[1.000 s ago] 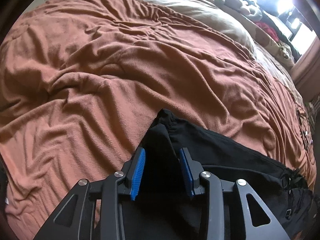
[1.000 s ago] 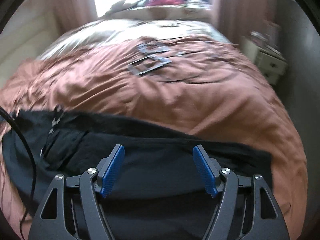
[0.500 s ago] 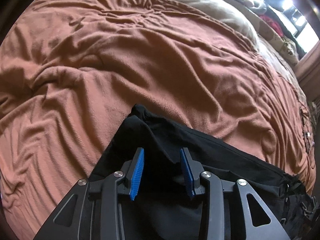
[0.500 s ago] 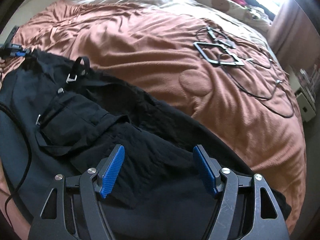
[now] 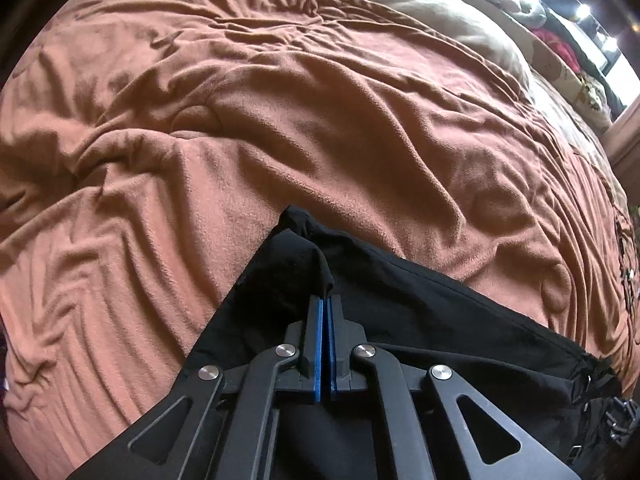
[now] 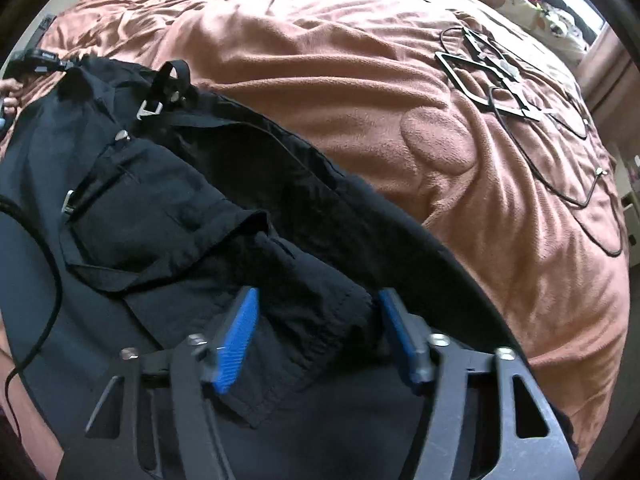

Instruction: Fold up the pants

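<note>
Black cargo pants point(image 5: 420, 312) lie on a bed covered by a rust-brown fleece blanket point(image 5: 280, 120). My left gripper point(image 5: 325, 304) is shut on a pinched ridge of the pants' fabric near their far corner. In the right wrist view the pants point(image 6: 168, 200) spread across the left and bottom, with pockets, straps and metal buckles. My right gripper point(image 6: 318, 304) is open, its blue pads on either side of a fold of the pants point(image 6: 320, 308), just above the cloth.
The blanket point(image 6: 400, 80) fills the bed. Black cables and thin frames point(image 6: 500, 76) lie on it at the right. A black cable point(image 6: 44, 280) crosses the pants at the left. Pillows and clutter point(image 5: 540, 20) sit at the bed's far end.
My left gripper has closed from open onto the pants' fabric. My right gripper has moved lower and closer to the pants, still open.
</note>
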`<control>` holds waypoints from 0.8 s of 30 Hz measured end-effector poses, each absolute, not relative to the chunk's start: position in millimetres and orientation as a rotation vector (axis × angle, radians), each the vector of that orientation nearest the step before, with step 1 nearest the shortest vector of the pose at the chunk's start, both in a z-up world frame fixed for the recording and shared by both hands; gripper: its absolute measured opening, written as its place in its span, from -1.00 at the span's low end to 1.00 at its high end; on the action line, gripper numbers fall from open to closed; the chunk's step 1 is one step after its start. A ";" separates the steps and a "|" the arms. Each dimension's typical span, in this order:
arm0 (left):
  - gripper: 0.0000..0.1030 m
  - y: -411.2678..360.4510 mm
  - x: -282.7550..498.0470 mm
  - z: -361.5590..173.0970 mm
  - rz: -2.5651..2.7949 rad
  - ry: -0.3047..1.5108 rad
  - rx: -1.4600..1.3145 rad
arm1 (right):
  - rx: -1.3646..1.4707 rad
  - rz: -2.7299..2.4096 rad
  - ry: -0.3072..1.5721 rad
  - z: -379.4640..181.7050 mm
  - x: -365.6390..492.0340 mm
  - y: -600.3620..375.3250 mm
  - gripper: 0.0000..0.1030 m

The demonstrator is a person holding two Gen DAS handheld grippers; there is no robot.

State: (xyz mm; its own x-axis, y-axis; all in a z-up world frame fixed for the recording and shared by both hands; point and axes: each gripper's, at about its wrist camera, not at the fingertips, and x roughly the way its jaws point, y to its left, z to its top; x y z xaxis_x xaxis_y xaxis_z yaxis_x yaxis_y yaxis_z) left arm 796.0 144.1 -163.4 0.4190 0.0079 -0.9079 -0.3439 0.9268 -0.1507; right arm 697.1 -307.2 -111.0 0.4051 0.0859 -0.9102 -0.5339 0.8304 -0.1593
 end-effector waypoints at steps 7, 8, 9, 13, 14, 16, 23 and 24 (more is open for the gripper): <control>-0.97 149.1 790.4 -148.3 0.207 1.097 -0.367 | -0.512 0.332 1.000 -93.7 676.9 -309.2 -0.87; -0.97 149.0 790.5 -146.3 0.206 1.093 -0.368 | -0.512 0.318 0.975 -88.0 675.0 -308.9 -0.87; -0.97 148.6 791.3 -144.3 0.205 1.088 -0.365 | -0.508 0.307 0.956 -81.9 670.6 -307.9 -0.88; -0.97 147.4 797.3 -140.2 0.206 1.076 -0.362 | -0.507 0.252 0.904 -67.4 670.9 -304.7 -0.88; -0.97 147.5 800.0 -140.6 0.208 1.074 -0.362 | -0.506 0.240 0.901 -66.7 672.8 -304.0 -0.88; -0.97 148.0 806.6 -142.6 0.212 1.073 -0.358 | -0.506 0.219 0.896 -69.4 673.6 -301.0 -0.88; -0.97 147.7 827.6 -158.2 0.237 1.082 -0.349 | -0.493 0.165 0.886 -89.7 693.1 -294.6 -0.89; -0.97 148.1 830.0 -160.5 0.243 1.081 -0.348 | -0.496 0.156 0.885 -94.1 696.3 -293.0 -0.89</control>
